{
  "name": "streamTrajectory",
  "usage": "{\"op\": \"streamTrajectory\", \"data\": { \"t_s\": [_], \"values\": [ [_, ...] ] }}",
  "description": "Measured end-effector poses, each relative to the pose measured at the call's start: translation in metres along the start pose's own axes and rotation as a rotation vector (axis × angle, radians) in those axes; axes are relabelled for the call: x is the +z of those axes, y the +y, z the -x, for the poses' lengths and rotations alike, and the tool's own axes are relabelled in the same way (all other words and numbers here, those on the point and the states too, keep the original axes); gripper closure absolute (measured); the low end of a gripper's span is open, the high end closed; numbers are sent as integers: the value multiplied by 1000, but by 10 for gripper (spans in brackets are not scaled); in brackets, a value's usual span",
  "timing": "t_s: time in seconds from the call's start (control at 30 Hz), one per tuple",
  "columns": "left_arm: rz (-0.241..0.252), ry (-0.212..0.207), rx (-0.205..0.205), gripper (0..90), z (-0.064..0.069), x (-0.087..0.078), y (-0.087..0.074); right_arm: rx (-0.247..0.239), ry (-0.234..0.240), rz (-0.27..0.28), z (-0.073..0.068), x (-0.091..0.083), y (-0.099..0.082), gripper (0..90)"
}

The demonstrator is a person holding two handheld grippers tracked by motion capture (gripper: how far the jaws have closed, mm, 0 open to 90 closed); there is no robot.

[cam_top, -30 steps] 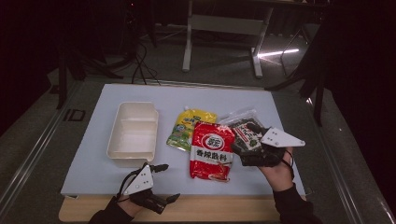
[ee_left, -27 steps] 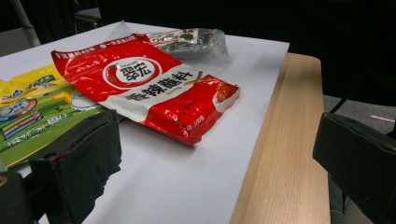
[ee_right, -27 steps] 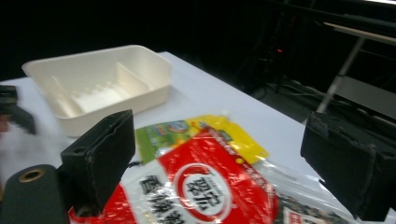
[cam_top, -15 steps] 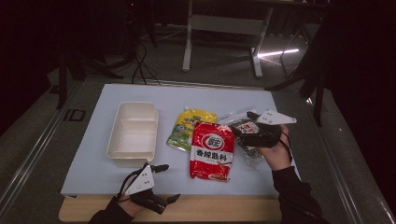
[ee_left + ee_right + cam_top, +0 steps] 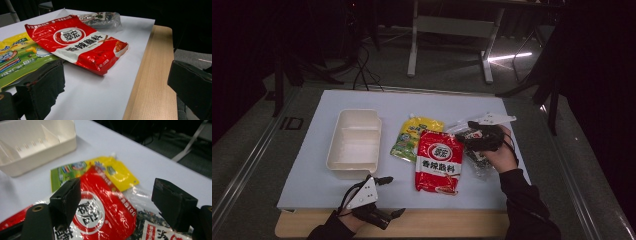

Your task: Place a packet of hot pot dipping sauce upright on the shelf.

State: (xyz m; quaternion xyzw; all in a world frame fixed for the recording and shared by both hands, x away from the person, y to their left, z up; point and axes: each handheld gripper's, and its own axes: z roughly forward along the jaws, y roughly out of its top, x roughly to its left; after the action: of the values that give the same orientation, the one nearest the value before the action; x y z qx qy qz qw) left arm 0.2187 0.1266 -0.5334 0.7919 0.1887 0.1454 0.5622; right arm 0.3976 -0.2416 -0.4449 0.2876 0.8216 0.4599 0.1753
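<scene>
High view: white table top (image 5: 312,165) with a pale wooden front edge (image 5: 452,230), bare along its left and far sides. Cream two-compartment tray (image 5: 354,142) stands left of centre. Red packet (image 5: 439,161), printed with white Chinese characters and a round logo, overlaps a yellow-green pouch (image 5: 412,137) and a clear bag of dark contents (image 5: 477,155). Right gripper (image 5: 477,132) hangs over that bag, jaws apart with nothing between them. Left gripper (image 5: 392,196) sits at the front edge, jaws spread wide and empty. Left gripper view reveals small print on the red packet, too fine to read with certainty.
</scene>
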Motion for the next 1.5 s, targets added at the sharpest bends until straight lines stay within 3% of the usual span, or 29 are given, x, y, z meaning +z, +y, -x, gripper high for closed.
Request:
{"op": "streamTrajectory", "data": {
  "t_s": [0.13, 0.27, 0.7, 1.0, 1.1, 1.13, 1.27, 1.3, 1.5],
  "values": [
    [2, 2, -5, 22, 0, 0, 0, 18, 5, -25, 4, 8, -3, 239],
    [-1, 0, -1, 22, 0, 0, 0, 66, 17, -68, 13, 24, -14, 266],
    [-14, -4, 6, 22, 1, 1, -1, 96, -6, -206, 27, 55, -32, 267],
    [-14, -4, 3, 22, 0, 0, -2, 123, 23, -275, 32, 69, -39, 291],
    [-13, -6, 1, 22, 0, 1, -2, 141, 60, -288, 33, 71, -41, 397],
    [-14, -6, 0, 22, 0, 1, -2, 140, 72, -293, 33, 72, -41, 397],
    [-16, -5, 0, 22, 0, 1, -2, 125, 90, -300, 31, 71, -39, 532],
    [-15, -5, 1, 22, 0, 1, -2, 118, 104, -306, 30, 68, -37, 640],
    [-14, -4, 3, 22, 0, 1, -2, 97, 125, -338, 29, 65, -32, 774]
  ]
}}
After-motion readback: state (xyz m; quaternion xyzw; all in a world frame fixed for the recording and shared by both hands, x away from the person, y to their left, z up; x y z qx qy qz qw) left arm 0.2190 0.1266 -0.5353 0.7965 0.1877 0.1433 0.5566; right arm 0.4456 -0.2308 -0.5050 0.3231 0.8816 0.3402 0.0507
